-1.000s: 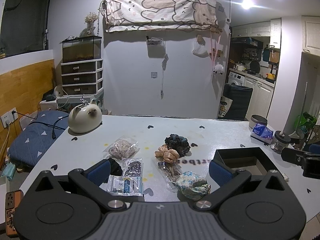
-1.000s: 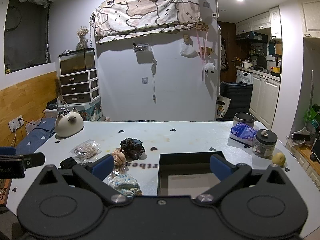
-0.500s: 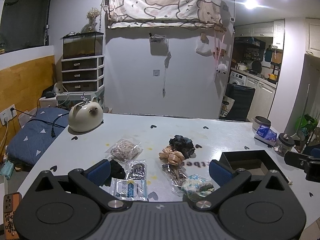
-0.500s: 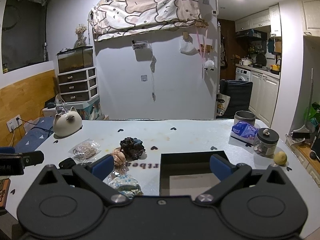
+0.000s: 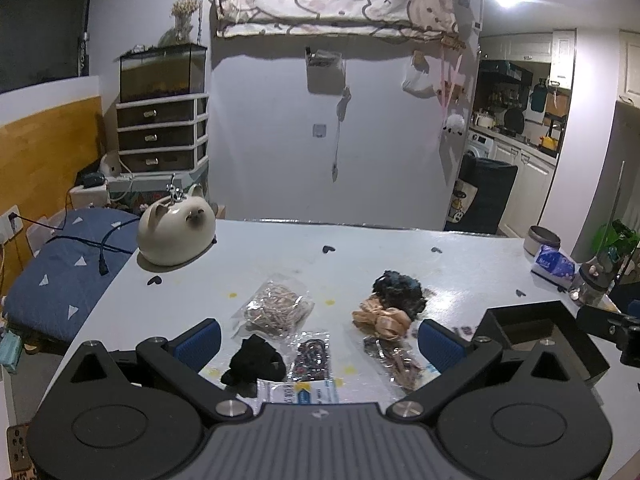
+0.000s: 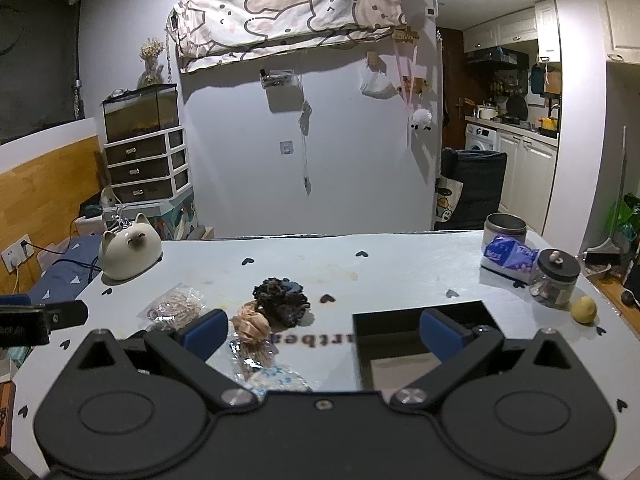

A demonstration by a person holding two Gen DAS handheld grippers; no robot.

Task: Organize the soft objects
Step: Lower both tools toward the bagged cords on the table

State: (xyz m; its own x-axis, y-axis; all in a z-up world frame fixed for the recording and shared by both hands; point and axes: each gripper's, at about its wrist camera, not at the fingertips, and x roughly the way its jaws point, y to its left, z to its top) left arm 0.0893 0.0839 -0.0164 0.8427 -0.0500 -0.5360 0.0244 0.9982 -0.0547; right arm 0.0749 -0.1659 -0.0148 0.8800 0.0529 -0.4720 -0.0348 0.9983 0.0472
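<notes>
Several soft hair ties lie on the white table (image 5: 280, 264): a dark scrunchie (image 5: 398, 289), a peach scrunchie (image 5: 380, 318), a black one (image 5: 253, 362), a bagged beige bundle (image 5: 276, 309), and two flat packets (image 5: 310, 366) (image 5: 394, 360). A black open box (image 5: 536, 330) stands at the right. My left gripper (image 5: 318, 340) is open and empty above the black tie and packets. My right gripper (image 6: 322, 330) is open and empty, between the peach scrunchie (image 6: 251, 326) and the box (image 6: 420, 344). A blue-white scrunchie (image 6: 276, 378) lies just under it.
A cream cat-shaped pot (image 5: 176, 232) stands at the table's back left. A tin (image 6: 505, 229), a tissue pack (image 6: 508, 258), a glass jar (image 6: 556, 278) and a lemon (image 6: 583, 309) sit at the right edge. A bed (image 5: 60, 272) lies left of the table.
My left gripper has moved forward and left over the table, so the items sit closer beneath it. My right gripper has barely shifted. Both jaws stay open.
</notes>
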